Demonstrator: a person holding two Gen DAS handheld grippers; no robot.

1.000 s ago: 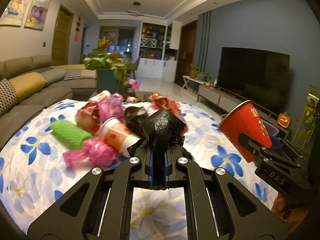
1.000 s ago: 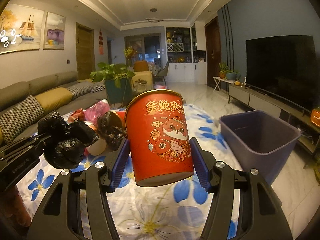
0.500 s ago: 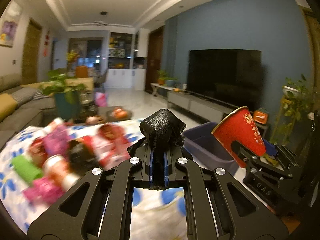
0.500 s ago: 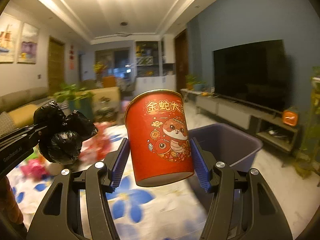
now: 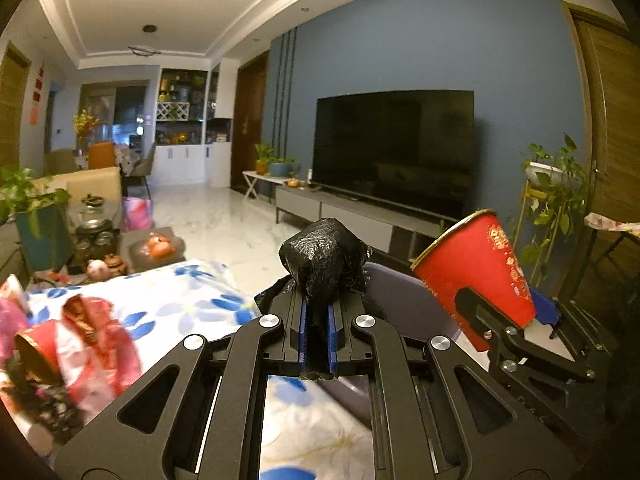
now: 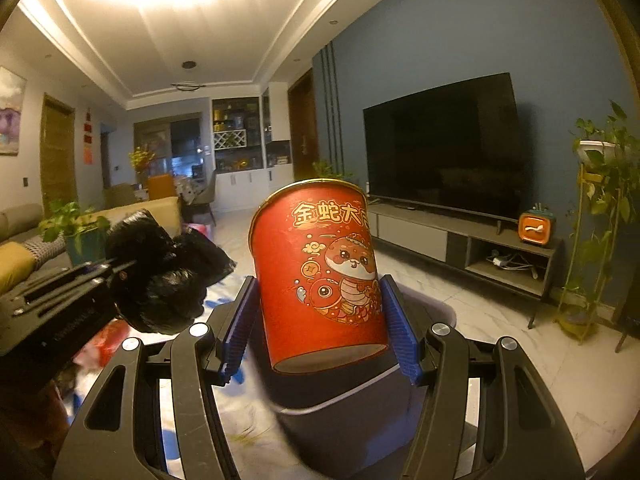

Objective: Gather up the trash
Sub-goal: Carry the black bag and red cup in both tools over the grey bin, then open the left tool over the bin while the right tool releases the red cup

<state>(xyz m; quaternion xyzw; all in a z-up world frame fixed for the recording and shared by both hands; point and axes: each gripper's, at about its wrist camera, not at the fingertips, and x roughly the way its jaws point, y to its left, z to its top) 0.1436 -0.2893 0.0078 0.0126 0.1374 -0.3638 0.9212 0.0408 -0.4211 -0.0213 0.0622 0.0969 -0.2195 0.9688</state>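
Note:
My left gripper (image 5: 317, 320) is shut on a crumpled black plastic bag (image 5: 324, 260) and holds it in the air. The bag also shows in the right wrist view (image 6: 168, 276). My right gripper (image 6: 316, 328) is shut on an upright red paper cup (image 6: 320, 276) with a cartoon snake print; the cup shows tilted in the left wrist view (image 5: 476, 268). A purple-grey bin (image 6: 340, 412) lies just beyond and below both grippers, partly hidden behind them; it also shows in the left wrist view (image 5: 400, 300).
A table with a white, blue-flowered cloth (image 5: 176, 304) holds pink and red wrappers (image 5: 92, 344) at the left. A TV (image 6: 444, 148) on a low console (image 6: 460, 240) lines the right wall. A plant stand (image 6: 592, 208) stands at far right.
Both grippers have swung right, away from the trash pile on the table, toward the bin. Each keeps its hold: bag in the left, cup in the right.

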